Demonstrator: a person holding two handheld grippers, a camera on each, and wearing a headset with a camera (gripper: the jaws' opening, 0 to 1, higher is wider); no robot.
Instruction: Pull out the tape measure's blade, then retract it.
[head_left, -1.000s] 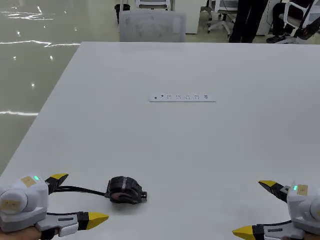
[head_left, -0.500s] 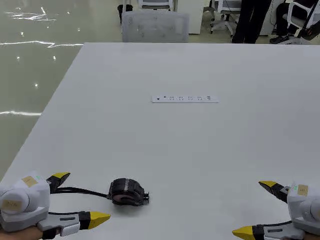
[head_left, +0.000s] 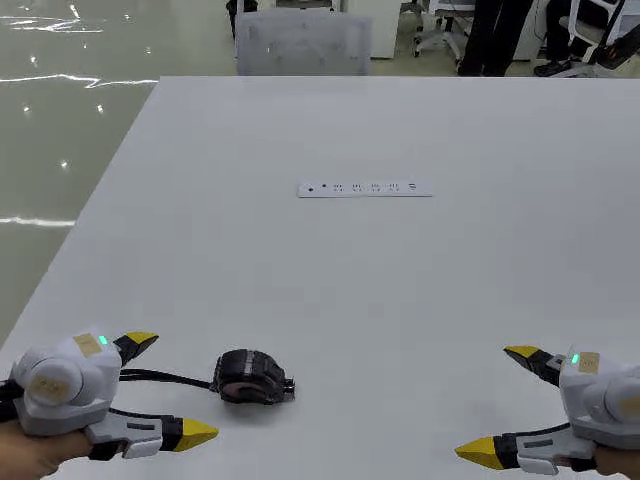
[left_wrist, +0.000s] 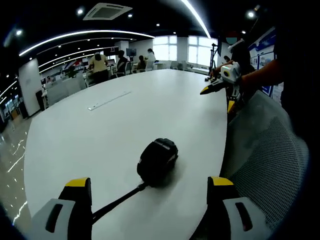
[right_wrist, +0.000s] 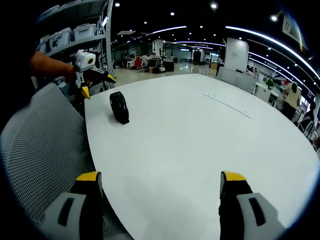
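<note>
Rounded black tape measure (head_left: 250, 377) lies on smooth white table (head_left: 350, 290); left gripper (head_left: 170, 387) and right gripper (head_left: 497, 402) jaws released

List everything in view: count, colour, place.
table: 1, white, spans the scene
tape measure: 1, black, on the table near its front edge, ahead of the left tool
strap: 1, black, runs from the tape measure toward the left tool
power strip: 1, white, flat on the table's middle
chair: 1, grey, at the table's far end
standing person: 1, dark trousers, beyond the far right corner
left tool: 1, white with yellow tips, open, front left
right tool: 1, white with yellow tips, open, front right
</note>
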